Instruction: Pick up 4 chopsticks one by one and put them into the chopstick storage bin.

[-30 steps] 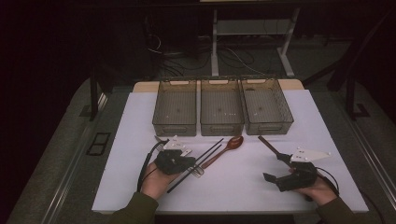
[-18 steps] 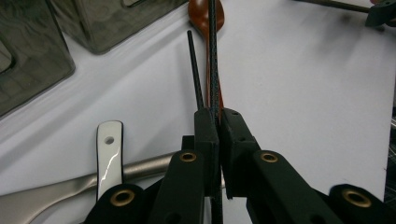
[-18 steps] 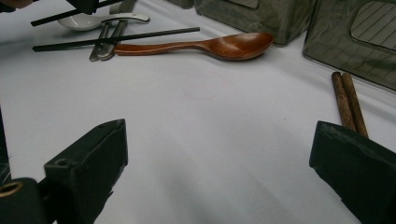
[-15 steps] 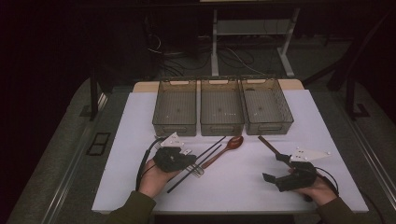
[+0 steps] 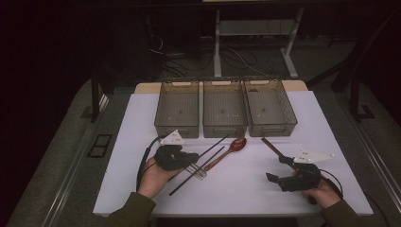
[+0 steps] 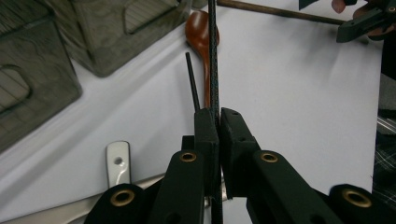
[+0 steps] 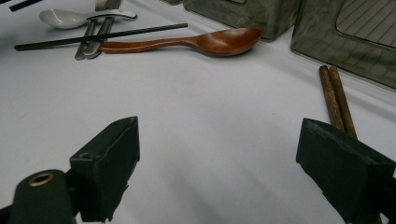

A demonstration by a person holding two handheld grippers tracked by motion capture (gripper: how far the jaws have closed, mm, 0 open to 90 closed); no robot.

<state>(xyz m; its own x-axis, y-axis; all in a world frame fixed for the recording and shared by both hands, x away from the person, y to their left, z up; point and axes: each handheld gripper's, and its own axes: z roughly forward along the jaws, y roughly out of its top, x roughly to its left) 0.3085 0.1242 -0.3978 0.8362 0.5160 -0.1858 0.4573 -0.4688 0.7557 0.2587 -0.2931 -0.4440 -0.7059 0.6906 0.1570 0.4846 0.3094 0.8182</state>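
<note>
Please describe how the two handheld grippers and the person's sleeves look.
Both the left gripper and the right gripper are matt black, with blocky jaws on arms fixed by brass-coloured rivets. Each carries a pale three-cornered plate on top and trails a black cable. The sleeves are dark olive green.

Spoon (image 5: 231, 149) before three bins (image 5: 224, 109)

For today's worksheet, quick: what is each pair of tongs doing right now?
Left tongs: shut on a black chopstick.
Right tongs: open, holding nothing; its jaws have just been closing a little, with bare table between them.
</note>
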